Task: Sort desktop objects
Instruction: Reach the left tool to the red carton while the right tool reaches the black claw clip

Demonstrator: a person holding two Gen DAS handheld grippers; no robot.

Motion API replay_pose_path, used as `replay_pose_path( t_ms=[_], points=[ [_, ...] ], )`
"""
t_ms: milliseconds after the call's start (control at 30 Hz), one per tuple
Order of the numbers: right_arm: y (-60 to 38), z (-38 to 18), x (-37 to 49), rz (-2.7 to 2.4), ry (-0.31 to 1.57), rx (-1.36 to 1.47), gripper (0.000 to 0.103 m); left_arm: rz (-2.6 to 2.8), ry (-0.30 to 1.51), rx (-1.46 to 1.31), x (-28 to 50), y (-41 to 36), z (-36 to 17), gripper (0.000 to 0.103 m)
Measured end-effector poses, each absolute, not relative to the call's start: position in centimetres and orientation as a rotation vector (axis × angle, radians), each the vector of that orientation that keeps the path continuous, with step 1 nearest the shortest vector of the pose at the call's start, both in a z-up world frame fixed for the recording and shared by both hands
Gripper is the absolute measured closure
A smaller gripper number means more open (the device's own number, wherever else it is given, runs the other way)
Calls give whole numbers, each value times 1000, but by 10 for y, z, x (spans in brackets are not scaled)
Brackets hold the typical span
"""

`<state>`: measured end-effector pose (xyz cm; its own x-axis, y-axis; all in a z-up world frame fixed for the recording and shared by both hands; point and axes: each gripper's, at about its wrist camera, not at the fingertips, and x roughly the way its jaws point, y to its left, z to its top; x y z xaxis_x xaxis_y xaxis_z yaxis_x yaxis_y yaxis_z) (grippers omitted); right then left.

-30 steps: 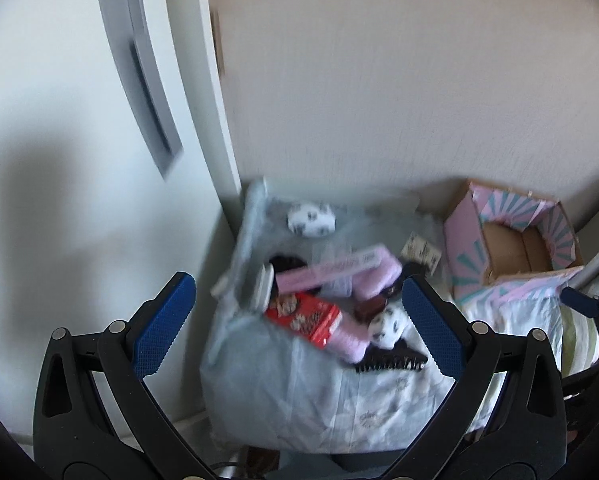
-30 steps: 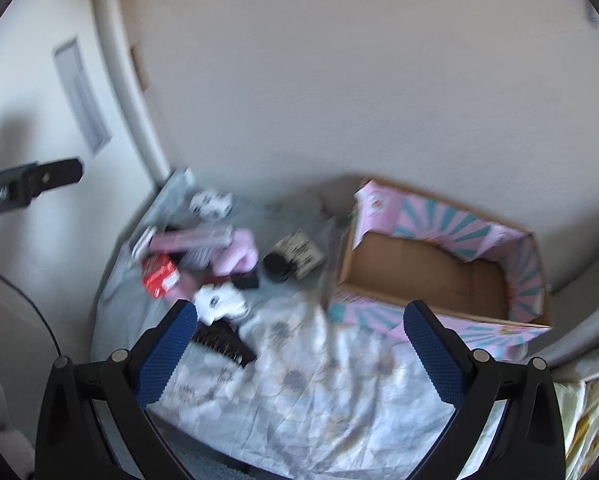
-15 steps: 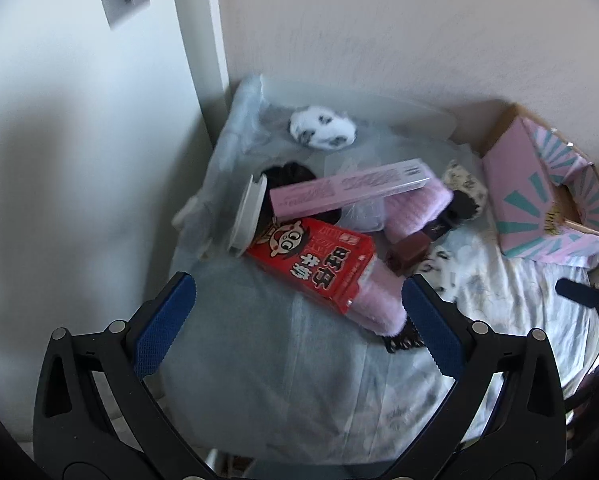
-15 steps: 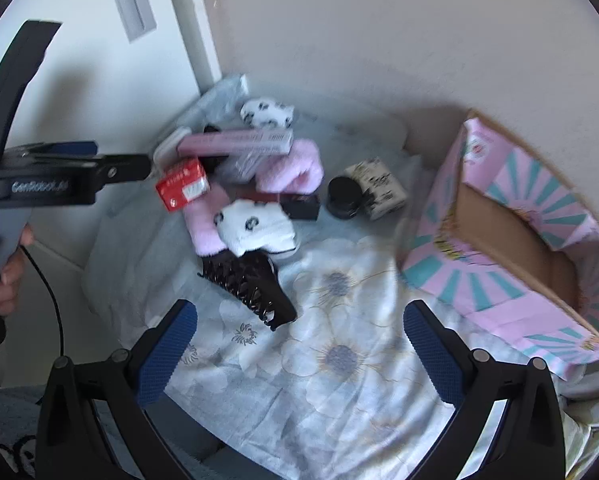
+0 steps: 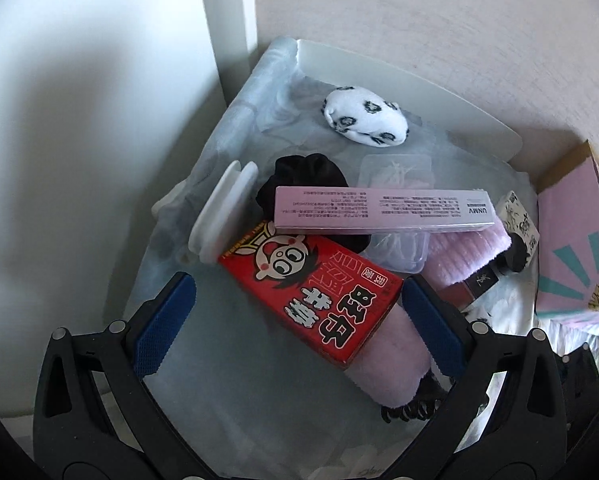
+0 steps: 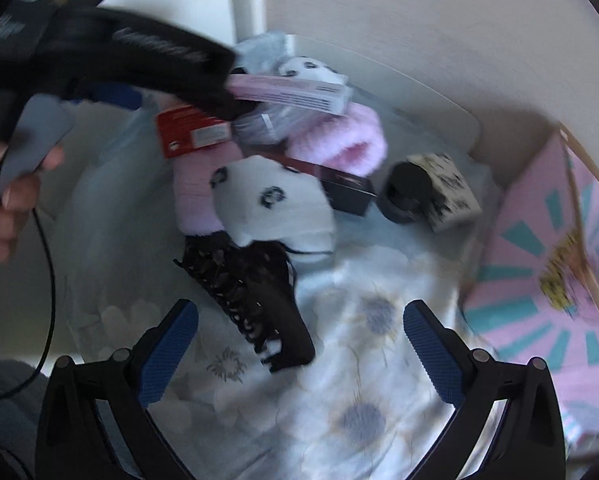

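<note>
Reaching for first picks: left tongs (image 5: 295, 316) gape around the red milk carton (image 5: 313, 294); right tongs (image 6: 299, 344) gape above the black hair claw (image 6: 255, 300); next, close.

My right tool (image 6: 299, 344) hangs with its blue pads spread wide over the floral cloth (image 6: 363, 392), nothing between them. A black claw hair clip (image 6: 255, 300) lies just ahead, touching a white spotted sock (image 6: 275, 208). Beyond sit a pink fuzzy sock (image 6: 339, 144), a red carton (image 6: 191, 132) and a pink box (image 6: 547, 264) at right. The left tool (image 6: 111, 60) reaches over the pile, gripped by a hand (image 6: 7, 196). The picture is blurred.
</note>
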<state>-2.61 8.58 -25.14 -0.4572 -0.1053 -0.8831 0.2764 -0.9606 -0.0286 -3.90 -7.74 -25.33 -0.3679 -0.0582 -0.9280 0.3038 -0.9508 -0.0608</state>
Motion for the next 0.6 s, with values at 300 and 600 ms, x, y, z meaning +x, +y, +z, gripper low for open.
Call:
replay_pose_path(
  t_ms=[300, 600],
  points=[
    [67, -260, -25, -2423, 389, 1406, 25, -2330, 499, 1620, -42, -96, -261, 3],
    [60, -263, -20, -2385, 418, 1390, 40, -2269, 539, 1634, -46, -103, -273, 16]
  ],
)
